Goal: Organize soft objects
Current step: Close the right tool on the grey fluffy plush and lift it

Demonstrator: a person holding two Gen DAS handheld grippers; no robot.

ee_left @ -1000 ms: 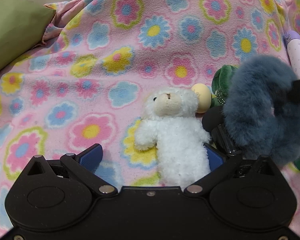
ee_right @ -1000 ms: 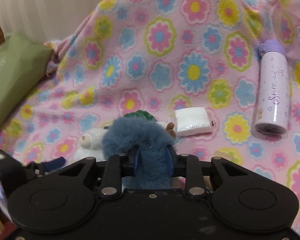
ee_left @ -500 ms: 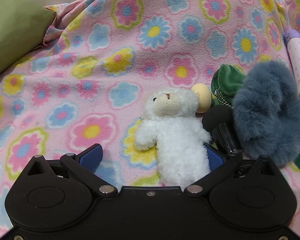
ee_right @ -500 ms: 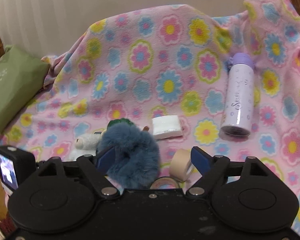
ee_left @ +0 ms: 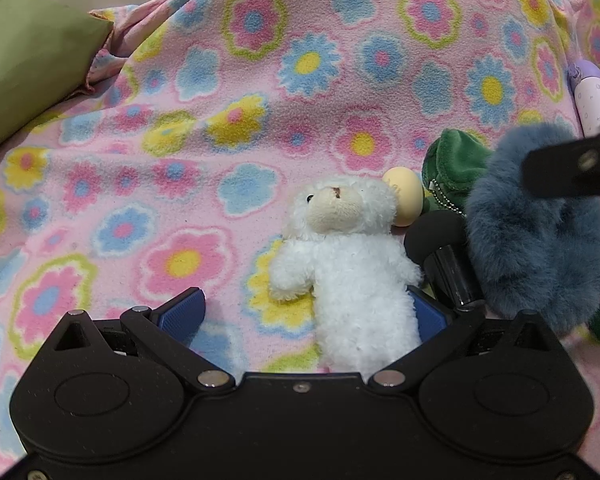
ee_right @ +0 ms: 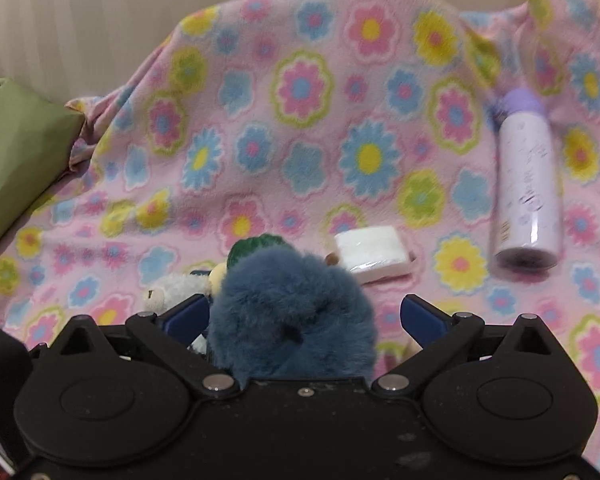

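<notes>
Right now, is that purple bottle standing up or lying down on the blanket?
Lying down. The purple bottle rests lengthwise on the flowered blanket, its cap toward the far edge and its flat base facing the camera.

Both wrist cameras are looking forward and down along their fingers at the flowered blanket [ee_left: 260, 92], close to it. My left view is sitting low and near, with the white plush lamb [ee_left: 352, 256] filling its centre and the blue furry toy [ee_left: 540, 232] at its right edge. My right view is facing the same way, the blue furry toy directly ahead. Both are sharing the lamb, the green plush [ee_right: 256, 246], the purple bottle [ee_right: 528, 184] and the green cushion [ee_right: 20, 152].
</notes>
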